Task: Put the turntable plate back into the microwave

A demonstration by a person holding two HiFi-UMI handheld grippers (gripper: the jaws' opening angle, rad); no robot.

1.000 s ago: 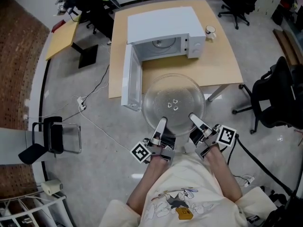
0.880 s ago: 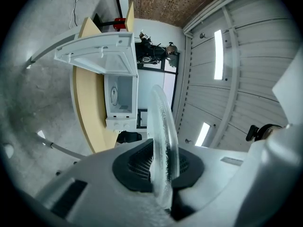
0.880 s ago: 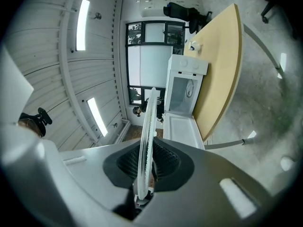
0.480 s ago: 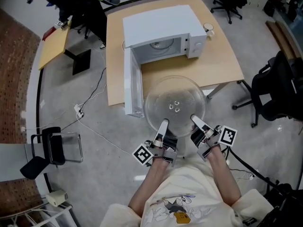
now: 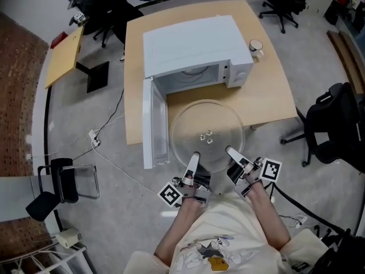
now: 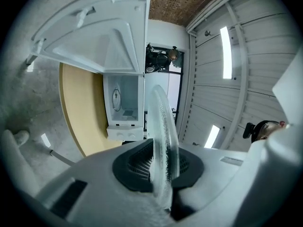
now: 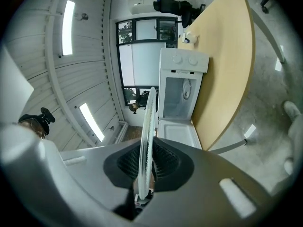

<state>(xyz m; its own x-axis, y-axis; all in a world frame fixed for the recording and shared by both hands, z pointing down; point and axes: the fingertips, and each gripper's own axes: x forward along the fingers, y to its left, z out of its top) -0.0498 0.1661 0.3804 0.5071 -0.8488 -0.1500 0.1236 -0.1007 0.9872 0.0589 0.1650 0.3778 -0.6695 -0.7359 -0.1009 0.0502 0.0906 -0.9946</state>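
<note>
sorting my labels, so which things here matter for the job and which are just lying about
Part of the job:
- turntable plate, gripped at its near rim by the left gripper and right gripper
- microwave, its door open

Just lying about:
- mug on the table
- office chair
- cable
</note>
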